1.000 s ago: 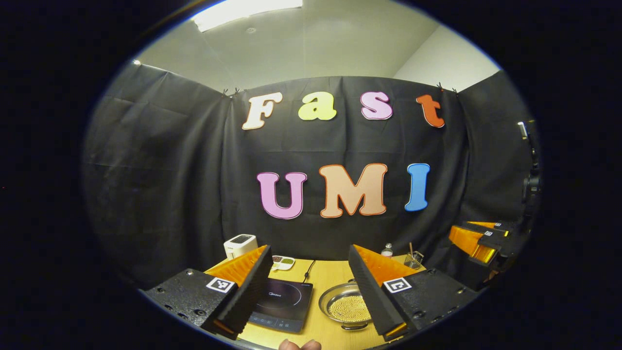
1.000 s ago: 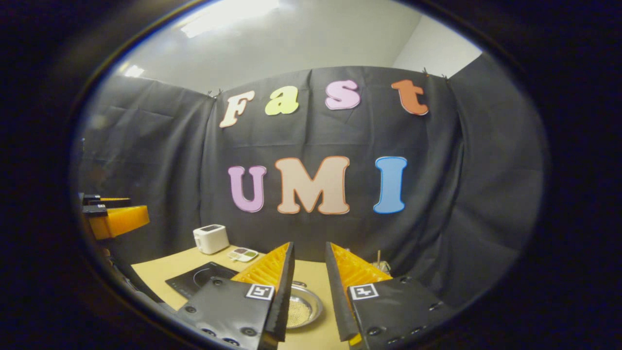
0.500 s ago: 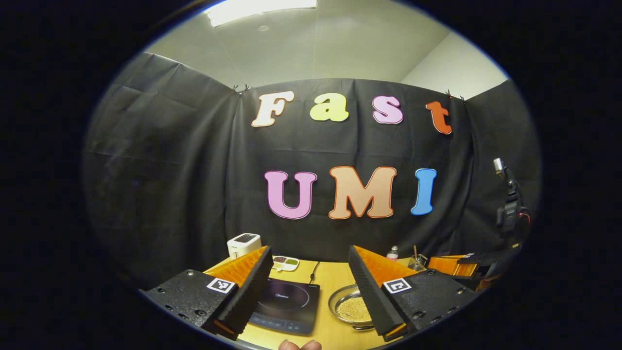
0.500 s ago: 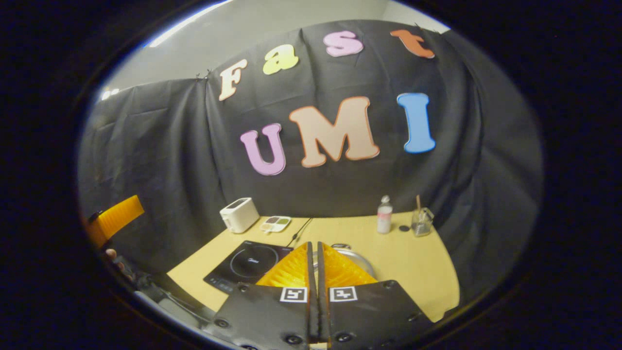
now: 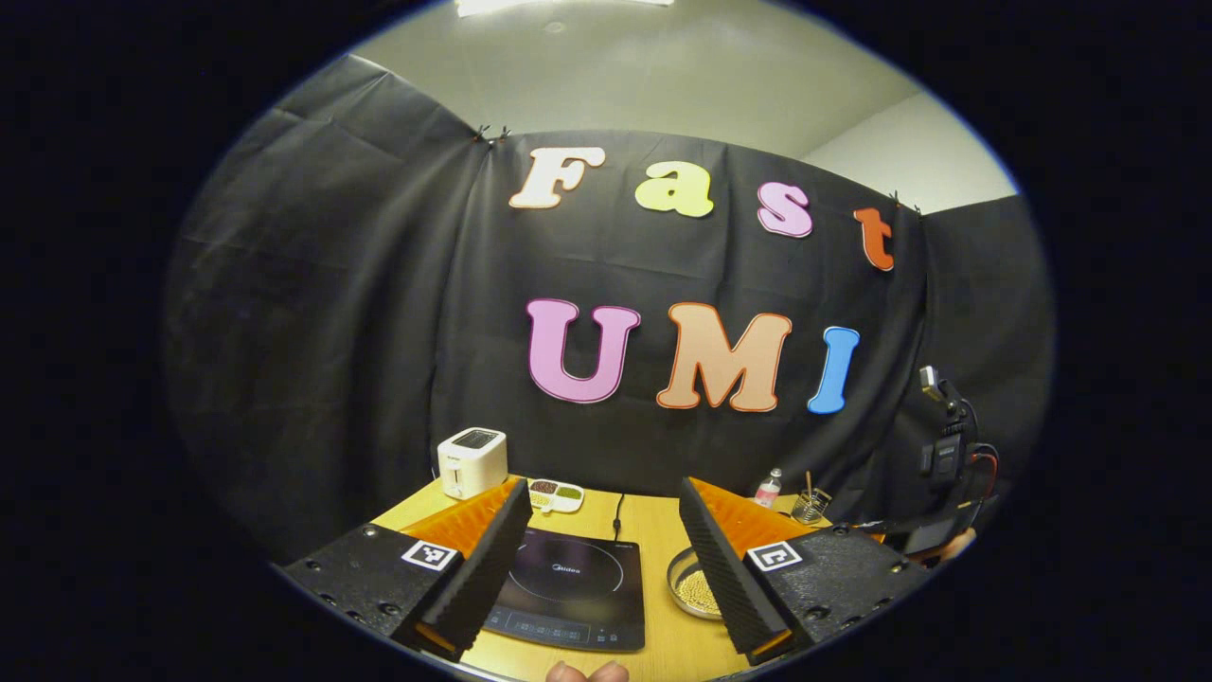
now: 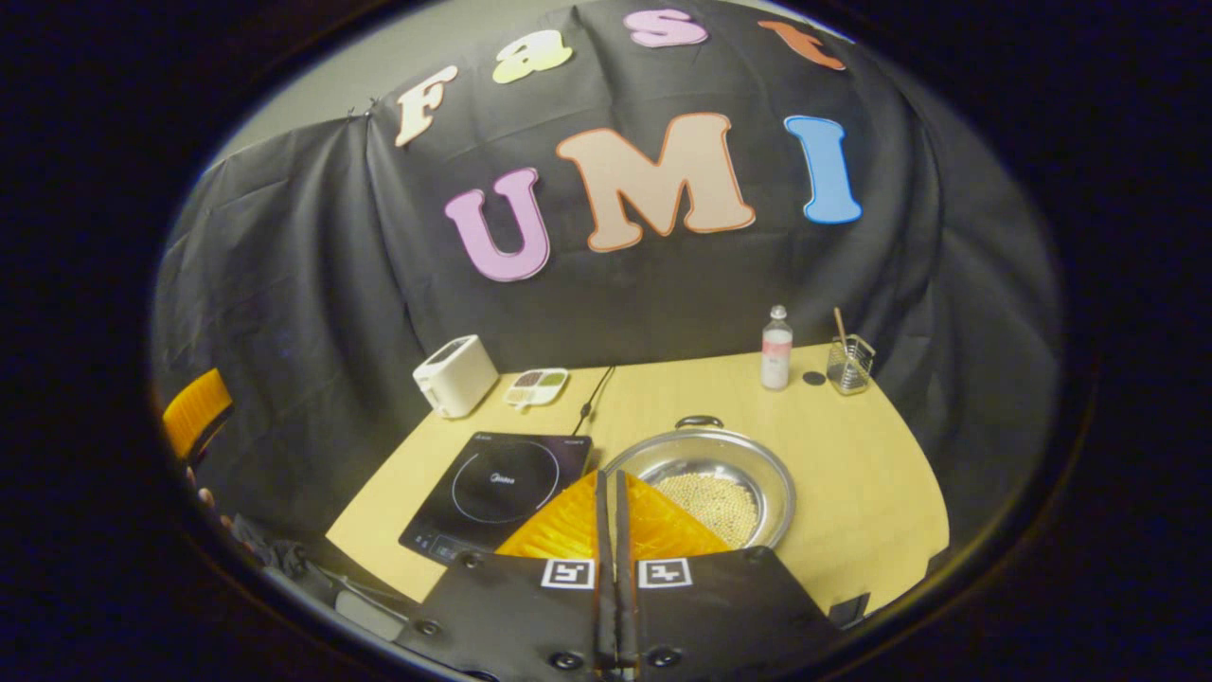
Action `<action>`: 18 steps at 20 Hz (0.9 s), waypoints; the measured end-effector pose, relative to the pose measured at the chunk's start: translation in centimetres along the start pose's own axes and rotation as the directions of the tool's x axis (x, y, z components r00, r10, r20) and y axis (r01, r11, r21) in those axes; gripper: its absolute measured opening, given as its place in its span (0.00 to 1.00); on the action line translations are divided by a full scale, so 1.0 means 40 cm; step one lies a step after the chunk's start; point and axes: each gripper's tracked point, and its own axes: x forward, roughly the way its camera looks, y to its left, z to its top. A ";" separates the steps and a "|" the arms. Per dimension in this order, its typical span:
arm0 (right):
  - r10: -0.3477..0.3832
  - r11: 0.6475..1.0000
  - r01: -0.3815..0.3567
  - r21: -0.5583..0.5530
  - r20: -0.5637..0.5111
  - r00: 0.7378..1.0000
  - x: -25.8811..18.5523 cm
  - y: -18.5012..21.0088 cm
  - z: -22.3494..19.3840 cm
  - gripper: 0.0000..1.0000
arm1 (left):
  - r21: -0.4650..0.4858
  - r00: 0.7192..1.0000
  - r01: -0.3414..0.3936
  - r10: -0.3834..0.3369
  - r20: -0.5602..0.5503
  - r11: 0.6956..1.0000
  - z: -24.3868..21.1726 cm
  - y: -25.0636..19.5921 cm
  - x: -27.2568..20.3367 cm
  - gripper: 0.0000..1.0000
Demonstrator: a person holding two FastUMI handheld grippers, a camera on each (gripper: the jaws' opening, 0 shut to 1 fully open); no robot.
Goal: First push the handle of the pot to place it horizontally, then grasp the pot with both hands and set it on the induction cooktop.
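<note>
Your right gripper (image 6: 611, 483), fingers pressed together and empty, hangs over the pot (image 6: 705, 483), while your left gripper (image 5: 601, 559) gapes wide; shove the far handle (image 6: 699, 421) hard and the beads, seemingly loose, may spill.

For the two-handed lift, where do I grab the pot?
Grip the pot by its two loop handles. One handle shows at the far rim, toward the wall, so the pair likely runs front to back. The rim is wide and the wall shallow, so turn it first, then come in from left and right, fingers pinching each loop. The cooktop lies beside it.
</note>
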 end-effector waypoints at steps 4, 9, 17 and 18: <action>0.005 1.000 -0.001 0.021 -0.148 0.989 0.077 0.032 -0.125 0.00 | -0.019 0.999 -0.030 0.030 -0.027 0.999 -0.026 0.063 0.018 0.96; 0.010 1.000 -0.010 0.003 -0.331 0.943 0.144 0.042 -0.271 0.00 | -0.025 0.996 -0.091 0.091 -0.023 0.996 -0.034 0.113 0.023 0.92; 0.003 1.000 -0.004 -0.002 -0.535 0.845 0.191 0.014 -0.457 0.03 | -0.060 0.988 -0.155 0.154 -0.031 0.986 -0.056 0.150 0.030 0.96; -0.006 1.000 -0.001 -0.013 -0.546 0.838 0.194 0.008 -0.469 0.00 | -0.062 0.987 -0.162 0.160 -0.032 0.985 -0.056 0.155 0.029 0.96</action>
